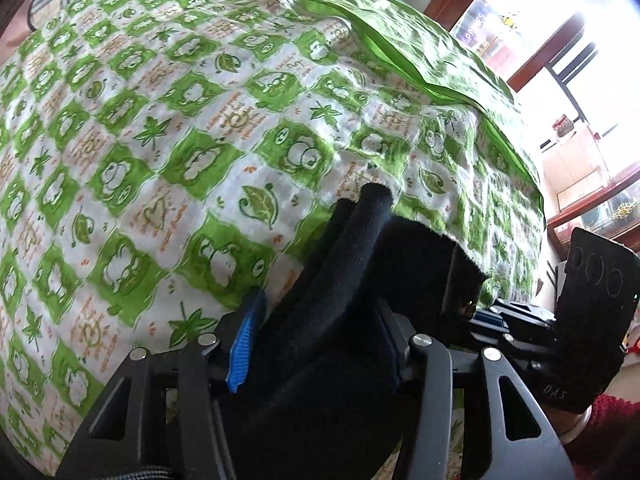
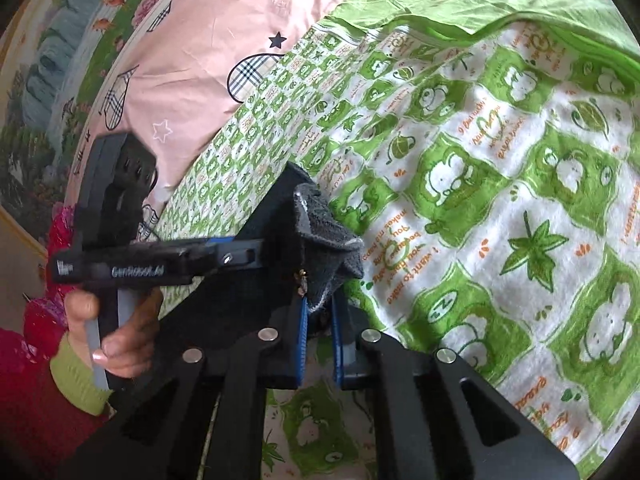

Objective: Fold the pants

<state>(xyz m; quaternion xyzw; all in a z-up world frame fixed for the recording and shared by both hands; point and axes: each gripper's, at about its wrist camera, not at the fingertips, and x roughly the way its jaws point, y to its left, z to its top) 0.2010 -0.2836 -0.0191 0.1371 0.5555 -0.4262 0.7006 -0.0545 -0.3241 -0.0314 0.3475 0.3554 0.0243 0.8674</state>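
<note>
In the left wrist view, the left hand-held gripper (image 1: 320, 344) sits lowest and nearest, its two black linkage arms framing a thick bunch of black pants (image 1: 344, 312). The cloth fills the space between the jaws, with a blue ribbed pad (image 1: 243, 350) showing along its left side; the jaws pinch the bundle at a middling width. A rolled fold of the pants rises past the fingertips and ends in a rounded tip against the bedding. To the right, close by, stands the other tool's black body, and a red sleeve (image 1: 612, 432) shows at the lower right corner.

In the right wrist view, the right hand-held gripper (image 2: 320, 344) has its blue pads drawn close together, nipping a thin edge of the dark pants (image 2: 326, 236), which bunch up just above the fingertips in a grey-black crumple. Left of it, the left tool lies crosswise, held by a person's hand (image 2: 120, 344) with a light green cuff and a red sleeve.

Both grippers hold the same garment just above a bed. Beneath and beyond them spreads a green-and-white checked blanket (image 1: 168, 152) printed with cartoon frogs, leaves and orange lettering. Farther off, a plain green sheet (image 1: 400, 40) lies folded over its far edge, and a pink sheet (image 2: 224, 32) with plaid hearts and stars sits beyond that. At the far right of the left view, bright windows (image 1: 580, 60) with dark red frames glare white.
</note>
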